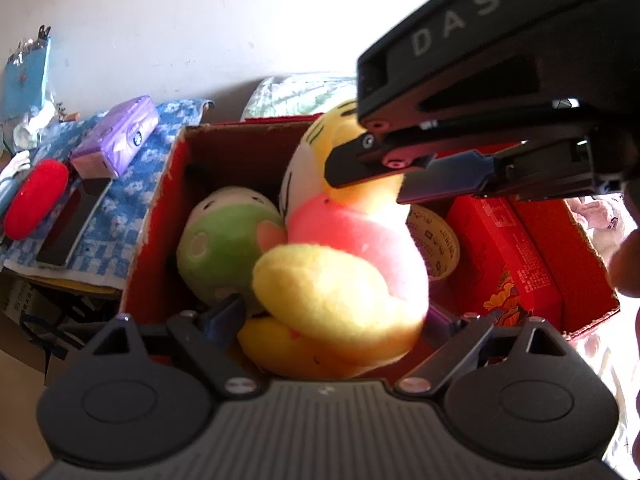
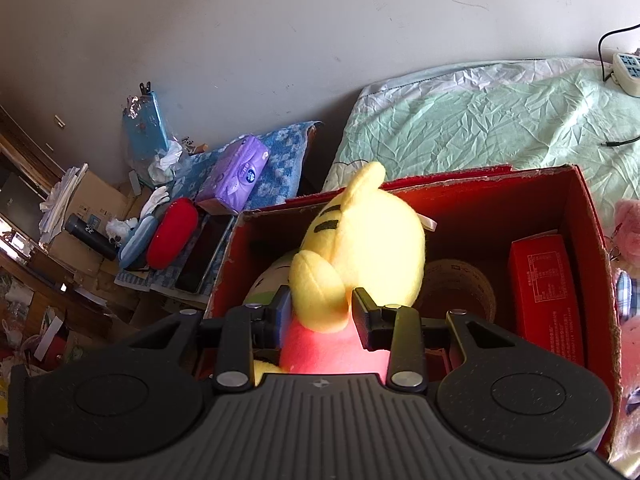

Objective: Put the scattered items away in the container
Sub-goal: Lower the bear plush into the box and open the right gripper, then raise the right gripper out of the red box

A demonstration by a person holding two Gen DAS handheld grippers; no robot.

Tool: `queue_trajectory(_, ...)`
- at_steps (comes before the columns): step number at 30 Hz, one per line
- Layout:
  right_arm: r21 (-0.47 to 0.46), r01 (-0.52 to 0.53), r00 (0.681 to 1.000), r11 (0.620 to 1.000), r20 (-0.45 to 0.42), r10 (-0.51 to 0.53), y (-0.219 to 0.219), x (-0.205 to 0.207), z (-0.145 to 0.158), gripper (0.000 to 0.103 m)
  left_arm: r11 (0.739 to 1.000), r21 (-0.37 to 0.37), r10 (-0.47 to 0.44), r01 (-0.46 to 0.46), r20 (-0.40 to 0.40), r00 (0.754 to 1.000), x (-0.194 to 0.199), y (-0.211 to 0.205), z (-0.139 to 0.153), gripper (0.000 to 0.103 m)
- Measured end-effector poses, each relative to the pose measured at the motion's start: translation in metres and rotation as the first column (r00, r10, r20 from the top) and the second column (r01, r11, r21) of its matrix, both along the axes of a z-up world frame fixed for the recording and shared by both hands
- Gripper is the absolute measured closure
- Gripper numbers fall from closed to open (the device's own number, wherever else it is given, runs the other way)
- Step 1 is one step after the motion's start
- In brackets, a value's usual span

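Left wrist view: my left gripper (image 1: 332, 320) has released jaws straddling the plush toy (image 1: 340, 272), which sits upright in the red box (image 1: 160, 216). Right wrist view: my right gripper (image 2: 320, 316) jaws clenched on toy's arm.
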State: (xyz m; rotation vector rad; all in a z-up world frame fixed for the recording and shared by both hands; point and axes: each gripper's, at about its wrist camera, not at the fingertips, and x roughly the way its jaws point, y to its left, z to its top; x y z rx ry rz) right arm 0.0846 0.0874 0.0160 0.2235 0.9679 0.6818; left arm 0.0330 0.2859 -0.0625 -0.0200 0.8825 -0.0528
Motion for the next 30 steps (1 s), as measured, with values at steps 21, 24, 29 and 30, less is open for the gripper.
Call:
queue_trajectory(21,-0.049,0.072,0.993,0.996,0.100,-0.066,-0.011,-0.039,-0.005,0.066,0.999,-0.001,0.045,-0.045,0.071,0.996,-0.033,0.000,0.011,0.015)
queue_trajectory(24,-0.054,0.080,0.992,0.995,0.105,-0.074,-0.014,-0.043,-0.005,0.066,0.999,0.007,0.047,-0.048,0.086,0.995,-0.037,-0.002,0.013,0.015)
queue_trajectory(29,-0.057,0.107,0.988,0.993,0.121,-0.099,-0.017,-0.051,-0.005,0.066,0.999,0.014,0.050,-0.051,0.101,0.994,-0.043,-0.002,0.016,0.016)
queue_trajectory(30,-0.066,0.115,0.986,0.991,0.126,-0.106,-0.018,-0.052,-0.006,0.066,0.999,0.016,0.049,-0.051,0.100,0.994,-0.043,-0.002,0.017,0.016)
